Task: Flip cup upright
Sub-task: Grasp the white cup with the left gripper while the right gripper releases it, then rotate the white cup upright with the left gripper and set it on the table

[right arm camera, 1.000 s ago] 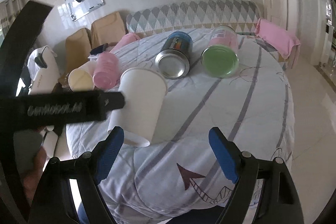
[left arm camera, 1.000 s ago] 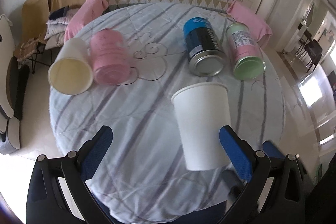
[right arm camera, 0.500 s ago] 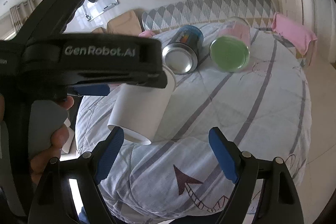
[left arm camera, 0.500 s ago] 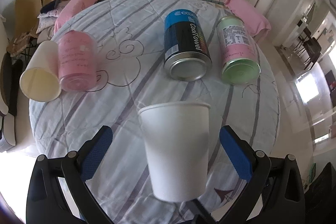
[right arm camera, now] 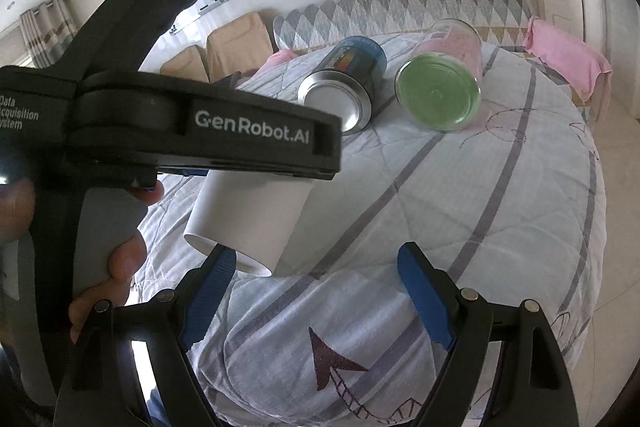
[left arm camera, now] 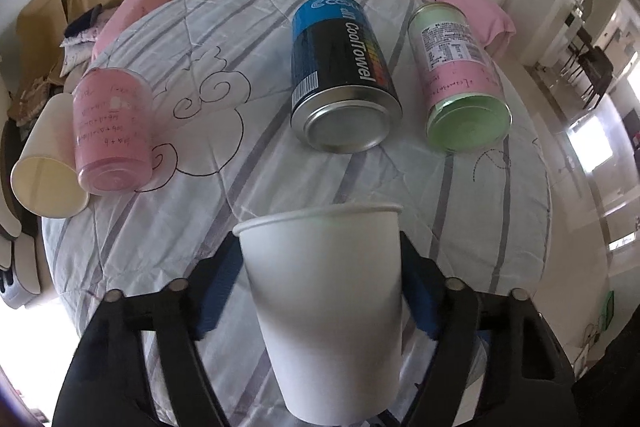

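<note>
Between the left fingers: white cup (left arm camera: 326,311), squeezed tight.
Right gripper (right arm camera: 316,301): wide apart, holding nothing, cup just ahead-left.

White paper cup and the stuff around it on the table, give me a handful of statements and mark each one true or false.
1. The left claw is closed on the white paper cup. True.
2. The right claw is also gripping that cup. False: its fingers are spread open with nothing between them, and the cup sits beside its left finger.
3. The blue and black CoolTowel can stands upright. False: it lies on its side, metal base toward the camera.
4. The green-lidded jar lies to the right of the can in the left wrist view. True.
5. The pink jar lies beside a cream cup at the table's left edge. True.
</note>
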The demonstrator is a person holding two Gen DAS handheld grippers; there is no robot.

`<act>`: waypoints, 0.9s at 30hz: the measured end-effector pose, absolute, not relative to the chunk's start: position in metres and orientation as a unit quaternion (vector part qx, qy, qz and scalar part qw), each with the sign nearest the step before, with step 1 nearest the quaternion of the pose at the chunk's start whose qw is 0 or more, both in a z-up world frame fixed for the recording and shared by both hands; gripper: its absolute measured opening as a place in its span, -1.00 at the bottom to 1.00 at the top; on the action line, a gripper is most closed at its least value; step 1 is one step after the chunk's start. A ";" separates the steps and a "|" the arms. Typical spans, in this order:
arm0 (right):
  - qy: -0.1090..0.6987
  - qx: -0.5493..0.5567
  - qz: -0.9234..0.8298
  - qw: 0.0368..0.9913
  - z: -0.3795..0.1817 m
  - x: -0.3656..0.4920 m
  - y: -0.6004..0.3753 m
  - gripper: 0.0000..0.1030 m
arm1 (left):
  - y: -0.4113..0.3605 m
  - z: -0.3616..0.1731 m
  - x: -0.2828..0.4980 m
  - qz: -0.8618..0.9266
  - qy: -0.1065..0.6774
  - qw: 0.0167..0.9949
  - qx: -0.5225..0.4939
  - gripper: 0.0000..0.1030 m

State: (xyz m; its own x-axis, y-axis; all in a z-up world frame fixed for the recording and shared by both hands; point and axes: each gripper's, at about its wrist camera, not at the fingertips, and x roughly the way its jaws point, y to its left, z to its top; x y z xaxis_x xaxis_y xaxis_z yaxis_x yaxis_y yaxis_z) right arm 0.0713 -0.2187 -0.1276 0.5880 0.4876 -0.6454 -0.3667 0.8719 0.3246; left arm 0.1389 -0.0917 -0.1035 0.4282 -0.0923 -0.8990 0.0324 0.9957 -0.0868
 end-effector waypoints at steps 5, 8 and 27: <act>0.386 0.078 0.241 0.887 -0.127 0.071 -0.218 0.64 | -0.085 -0.091 0.132 -0.046 0.505 0.861 -0.034 0.34; 0.385 0.078 0.240 0.888 -0.126 0.070 -0.216 0.64 | -0.082 -0.084 0.128 -0.044 0.486 0.872 -0.031 0.35; 0.373 0.083 0.255 0.888 -0.116 0.082 -0.192 0.67 | -0.065 -0.060 0.108 -0.051 0.397 0.916 -0.021 0.36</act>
